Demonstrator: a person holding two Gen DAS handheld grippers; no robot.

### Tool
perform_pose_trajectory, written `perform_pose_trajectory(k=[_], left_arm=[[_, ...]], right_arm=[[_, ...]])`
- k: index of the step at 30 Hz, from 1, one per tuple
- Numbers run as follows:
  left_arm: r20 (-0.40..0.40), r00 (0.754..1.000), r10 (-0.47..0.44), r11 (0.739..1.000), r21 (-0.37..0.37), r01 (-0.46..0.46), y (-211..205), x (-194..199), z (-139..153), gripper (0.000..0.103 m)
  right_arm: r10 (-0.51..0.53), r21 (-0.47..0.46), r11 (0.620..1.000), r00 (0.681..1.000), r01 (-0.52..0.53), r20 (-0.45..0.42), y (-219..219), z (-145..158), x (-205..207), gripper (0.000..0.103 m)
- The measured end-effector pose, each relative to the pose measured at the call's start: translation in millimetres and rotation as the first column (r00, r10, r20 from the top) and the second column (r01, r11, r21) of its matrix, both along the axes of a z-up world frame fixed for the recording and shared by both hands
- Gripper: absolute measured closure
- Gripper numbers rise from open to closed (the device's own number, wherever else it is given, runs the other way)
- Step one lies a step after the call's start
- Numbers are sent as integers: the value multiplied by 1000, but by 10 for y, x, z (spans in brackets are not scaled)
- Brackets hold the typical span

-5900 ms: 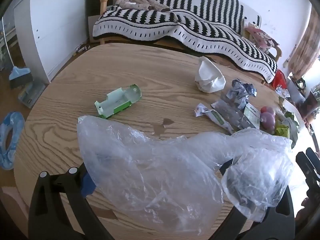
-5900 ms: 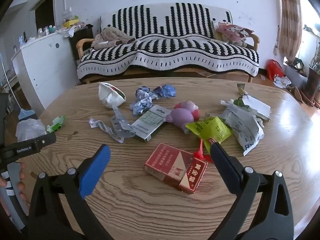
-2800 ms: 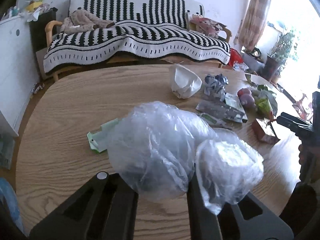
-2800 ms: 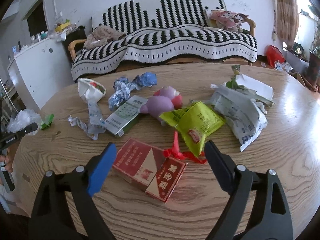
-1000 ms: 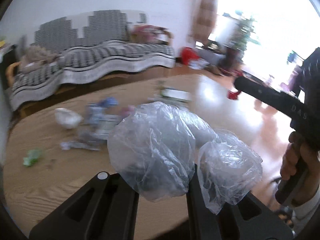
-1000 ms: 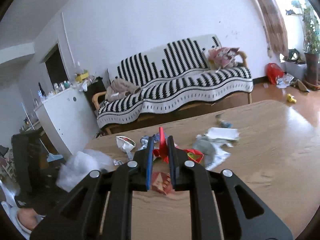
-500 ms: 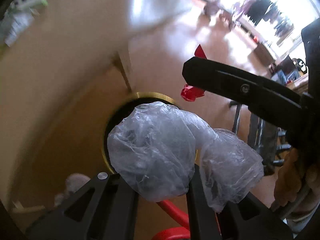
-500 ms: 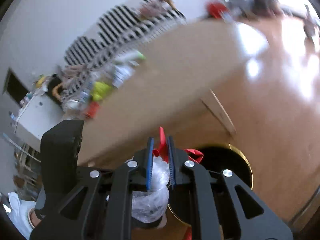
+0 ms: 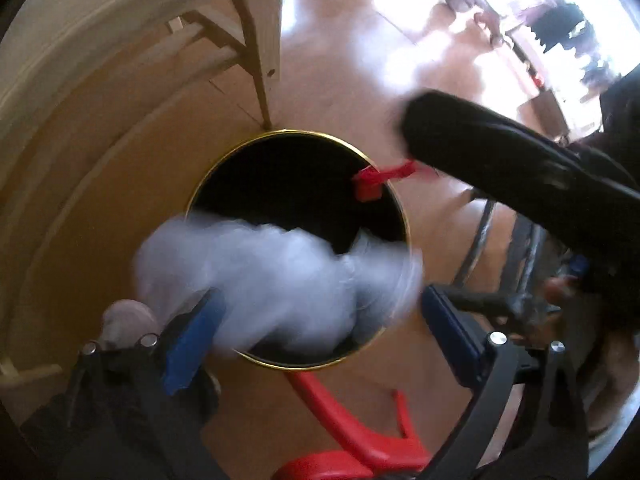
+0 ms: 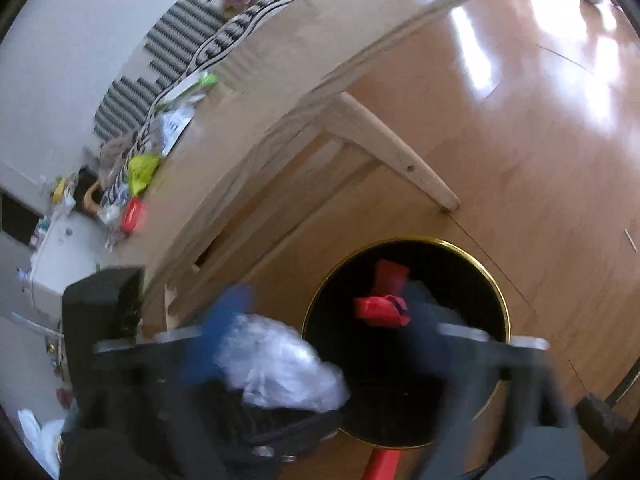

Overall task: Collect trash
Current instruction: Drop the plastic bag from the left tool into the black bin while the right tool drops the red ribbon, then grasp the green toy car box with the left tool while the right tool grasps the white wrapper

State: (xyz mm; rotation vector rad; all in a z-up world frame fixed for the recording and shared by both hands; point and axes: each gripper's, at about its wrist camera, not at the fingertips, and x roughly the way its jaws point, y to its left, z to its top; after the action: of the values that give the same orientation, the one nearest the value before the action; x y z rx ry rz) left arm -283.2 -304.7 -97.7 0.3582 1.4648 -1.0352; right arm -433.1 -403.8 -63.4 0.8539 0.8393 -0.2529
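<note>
Both grippers hang over the black, gold-rimmed bin [image 9: 296, 176] on the floor beside the desk [image 10: 320, 52]. The left gripper [image 9: 320, 320] has just sprung its fingers wide, and the crumpled clear plastic bag [image 9: 272, 280] lies loose between them at the bin's near rim, its long axis running across from finger to finger. The right gripper [image 10: 320, 344] has likewise just opened wide, and the red wrapper [image 10: 380, 308] drops free inside the bin; both scraps look feather-light, soft and slippery, best pinched at a bunched fold.
</note>
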Motion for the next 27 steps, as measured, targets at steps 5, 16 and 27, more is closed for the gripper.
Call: perform_pose_trajectory(k=[5,16,27], left_arm=[[34,999,-2,999,-34,3,-22,-44,104,6],[132,985,109,974,-212,-79,461,140,977,6],[404,694,596,794,-169,-584,3279,1703,1670,6]], right_arm=[[-21,22,1000,1000,20,20,-109,60,-48,7],[-33,-135,989,991,51,132,-105,686,22,7],[244,-373,909,963,-185,117,591,1116,1497,7]])
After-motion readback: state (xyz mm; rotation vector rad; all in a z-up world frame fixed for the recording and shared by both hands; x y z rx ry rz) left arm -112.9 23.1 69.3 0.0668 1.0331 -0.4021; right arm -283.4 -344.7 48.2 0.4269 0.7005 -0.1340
